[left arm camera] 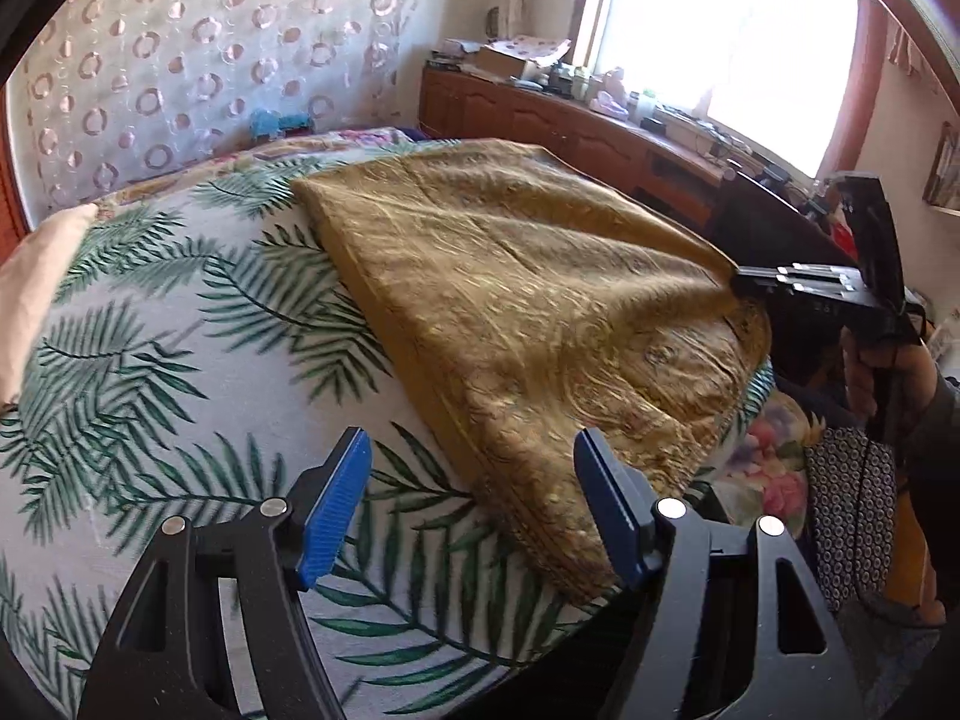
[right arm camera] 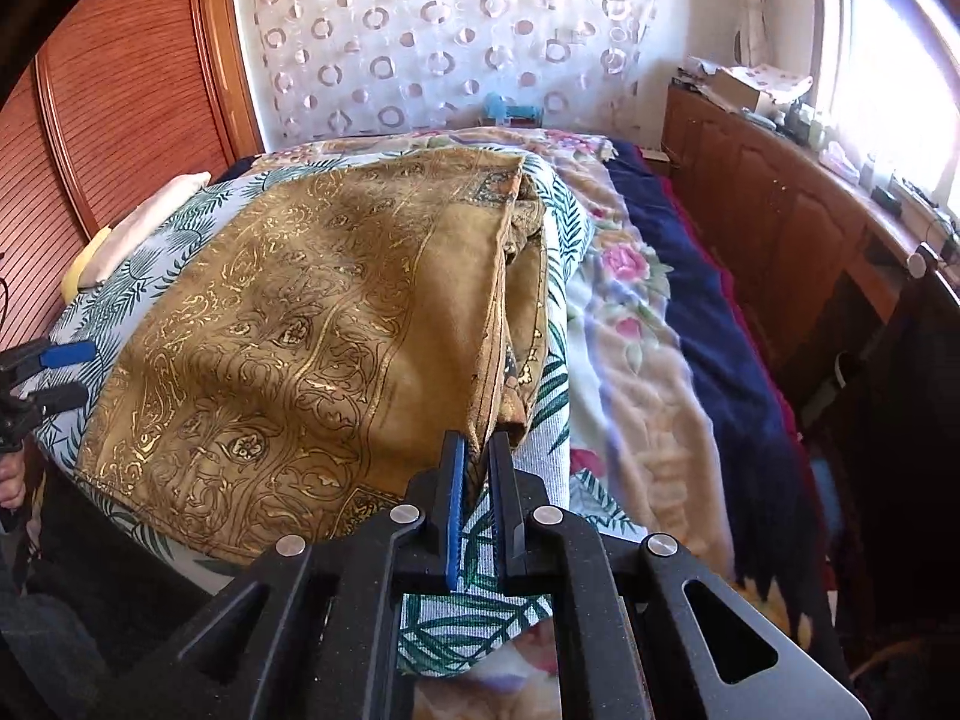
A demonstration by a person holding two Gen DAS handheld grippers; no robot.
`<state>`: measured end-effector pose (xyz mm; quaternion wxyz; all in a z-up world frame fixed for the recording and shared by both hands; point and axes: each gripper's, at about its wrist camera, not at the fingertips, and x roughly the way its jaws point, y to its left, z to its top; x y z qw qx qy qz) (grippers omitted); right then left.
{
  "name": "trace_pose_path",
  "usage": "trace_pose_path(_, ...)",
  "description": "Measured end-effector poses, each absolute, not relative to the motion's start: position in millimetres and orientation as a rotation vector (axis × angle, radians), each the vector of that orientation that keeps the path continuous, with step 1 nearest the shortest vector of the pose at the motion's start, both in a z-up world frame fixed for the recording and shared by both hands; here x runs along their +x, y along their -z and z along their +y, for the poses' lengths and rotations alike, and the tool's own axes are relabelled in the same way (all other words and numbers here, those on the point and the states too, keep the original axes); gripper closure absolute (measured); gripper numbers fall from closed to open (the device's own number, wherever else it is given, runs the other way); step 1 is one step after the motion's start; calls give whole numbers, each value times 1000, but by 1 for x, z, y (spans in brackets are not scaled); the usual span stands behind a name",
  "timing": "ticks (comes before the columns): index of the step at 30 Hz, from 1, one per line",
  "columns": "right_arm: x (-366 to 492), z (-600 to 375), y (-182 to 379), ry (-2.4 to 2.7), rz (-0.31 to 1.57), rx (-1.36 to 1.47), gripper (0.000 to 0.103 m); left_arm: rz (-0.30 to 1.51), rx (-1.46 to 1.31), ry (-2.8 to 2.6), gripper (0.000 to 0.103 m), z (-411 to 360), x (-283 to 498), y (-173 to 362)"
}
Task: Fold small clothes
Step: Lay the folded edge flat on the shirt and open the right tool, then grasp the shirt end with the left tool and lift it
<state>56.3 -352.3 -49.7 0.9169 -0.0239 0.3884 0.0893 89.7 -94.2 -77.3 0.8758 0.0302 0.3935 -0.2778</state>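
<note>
Between the right gripper [right arm camera: 478, 450] blue pads: corner of the golden patterned cloth [right arm camera: 288, 324], clamped tight, pulled up off the palm-leaf bedspread [right arm camera: 558, 438]. Ahead of and left of that gripper: rest of cloth spread flat across the bed. Before the left gripper [left arm camera: 474, 480]: jaws apart, gripping nothing, near edge of cloth [left arm camera: 528, 312] just at the right finger [left arm camera: 606, 510], bedspread [left arm camera: 168, 330] beneath.
</note>
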Motion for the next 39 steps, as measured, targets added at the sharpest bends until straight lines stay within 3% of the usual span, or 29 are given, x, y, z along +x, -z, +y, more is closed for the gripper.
trace_pose_path(3,52,-351,45,-169,778,-49,97,848,68,616,41,-100,86,83)
trace_pose_path(6,44,-344,42,-128,739,-81,83,868,79,635,45,-105,81,90)
trace_pose_path(9,37,-335,36,-134,692,-84,79,880,85,630,45,-108,80,94)
trace_pose_path(13,32,-320,32,-202,656,-56,52,880,88,628,45,-110,78,94)
trace_pose_path(23,54,-287,83,-243,778,-110,50,866,99,642,50,-110,71,96)
trace_pose_path(25,58,-286,88,-245,778,-130,48,865,95,655,60,-110,69,96)
trace_pose_path(27,57,-285,88,-257,767,-127,45,869,88,672,82,-112,68,97)
trace_pose_path(29,54,-284,90,-276,761,-134,38,855,86,670,93,-114,66,94)
trace_pose_path(39,29,-291,45,-331,708,-62,38,689,1,723,95,-114,74,22)
